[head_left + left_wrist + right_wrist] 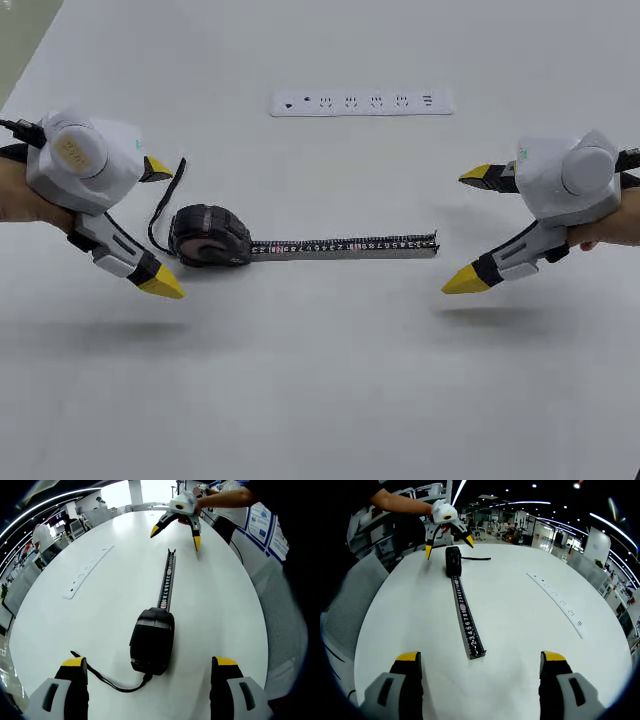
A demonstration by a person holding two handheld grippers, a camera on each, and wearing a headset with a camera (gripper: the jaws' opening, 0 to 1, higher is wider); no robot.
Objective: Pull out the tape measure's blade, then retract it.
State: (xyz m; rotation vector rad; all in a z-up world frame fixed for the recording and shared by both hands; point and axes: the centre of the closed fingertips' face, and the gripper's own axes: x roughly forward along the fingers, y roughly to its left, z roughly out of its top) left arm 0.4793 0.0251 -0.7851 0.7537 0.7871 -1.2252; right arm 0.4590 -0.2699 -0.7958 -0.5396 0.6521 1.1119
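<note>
**A:** Lying where was the tape measure point(208, 235)?

**B:** Flat on the white worktop point(320, 390), between the two claws. Its dark case was much nearer the left claw point(162, 228).

**A:** And the blade point(345, 245)?

**B:** It was out of the case and stretched flat along the worktop toward the right claw point(467, 228). Its hooked end stopped short of that claw and did not touch it.

**A:** Was either claw gripping anything?

**B:** No. The left claw was spread wide and touched nothing. In the left gripper view the case sat ahead of it, between its two yellow tips. The right claw was spread wide as well, with nothing pinched. In the right gripper view the blade's end lay ahead, between the two jaws but apart from both.

**A:** What else was on the worktop?

**B:** A black wrist strap point(165, 205) curled from the back of the case toward the left claw. A white power strip point(362, 102) lay farther back, well apart from the tape measure.
</note>
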